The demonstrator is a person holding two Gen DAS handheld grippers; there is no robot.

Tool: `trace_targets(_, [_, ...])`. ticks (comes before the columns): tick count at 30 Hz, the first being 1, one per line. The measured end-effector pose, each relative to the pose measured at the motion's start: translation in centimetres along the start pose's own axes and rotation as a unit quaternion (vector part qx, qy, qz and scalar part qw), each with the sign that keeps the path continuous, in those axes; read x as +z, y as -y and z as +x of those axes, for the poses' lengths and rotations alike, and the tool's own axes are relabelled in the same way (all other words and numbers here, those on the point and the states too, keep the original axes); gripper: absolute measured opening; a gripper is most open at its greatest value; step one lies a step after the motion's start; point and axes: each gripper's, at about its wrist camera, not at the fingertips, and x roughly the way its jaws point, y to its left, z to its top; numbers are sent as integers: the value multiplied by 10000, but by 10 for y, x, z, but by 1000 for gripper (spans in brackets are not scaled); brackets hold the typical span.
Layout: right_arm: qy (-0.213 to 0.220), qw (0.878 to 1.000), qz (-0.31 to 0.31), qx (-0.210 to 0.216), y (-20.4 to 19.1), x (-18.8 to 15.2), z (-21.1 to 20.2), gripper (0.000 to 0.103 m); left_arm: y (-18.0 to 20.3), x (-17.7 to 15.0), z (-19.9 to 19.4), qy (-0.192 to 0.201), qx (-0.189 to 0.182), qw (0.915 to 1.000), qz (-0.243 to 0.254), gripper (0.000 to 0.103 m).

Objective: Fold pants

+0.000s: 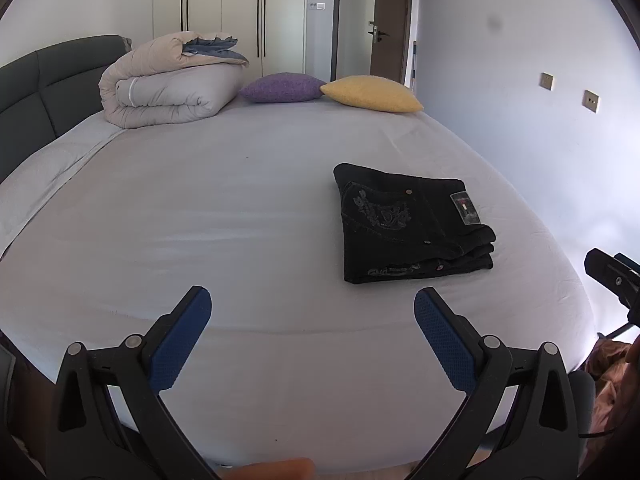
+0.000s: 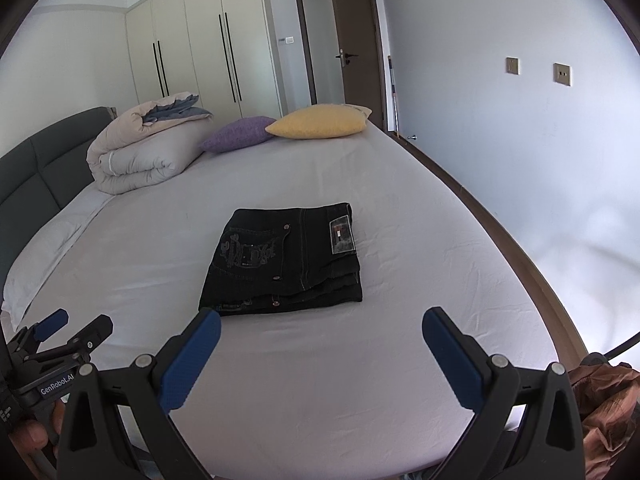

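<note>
Black pants [image 1: 412,222] lie folded into a compact stack on the white bed sheet [image 1: 240,208], back pocket embroidery and a label on top. They also show in the right wrist view [image 2: 286,258]. My left gripper [image 1: 312,308] is open and empty, held over the near part of the bed, to the left of and nearer than the pants. My right gripper [image 2: 322,328] is open and empty, just short of the stack's near edge. The right gripper shows at the right edge of the left wrist view [image 1: 612,276], and the left gripper shows at the lower left of the right wrist view [image 2: 68,332].
A folded duvet [image 1: 168,84] sits at the far left by the grey headboard [image 1: 44,80]. A purple cushion [image 1: 284,87] and a yellow cushion [image 1: 372,94] lie at the far end. A wall runs along the right bed edge [image 2: 500,216]. Brown fabric [image 2: 604,404] lies at the lower right.
</note>
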Motion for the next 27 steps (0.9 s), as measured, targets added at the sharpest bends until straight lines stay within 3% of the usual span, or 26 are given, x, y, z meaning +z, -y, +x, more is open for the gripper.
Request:
trace_targets(10, [-281, 9995, -6, -117, -4, -6, 13, 103, -1, -8, 10, -74, 91, 9999, -11, 103])
trace_targets(27, [-378, 9984, -152, -387, -13, -11, 22, 103, 3, -18, 30, -236, 188, 9995, 47, 103])
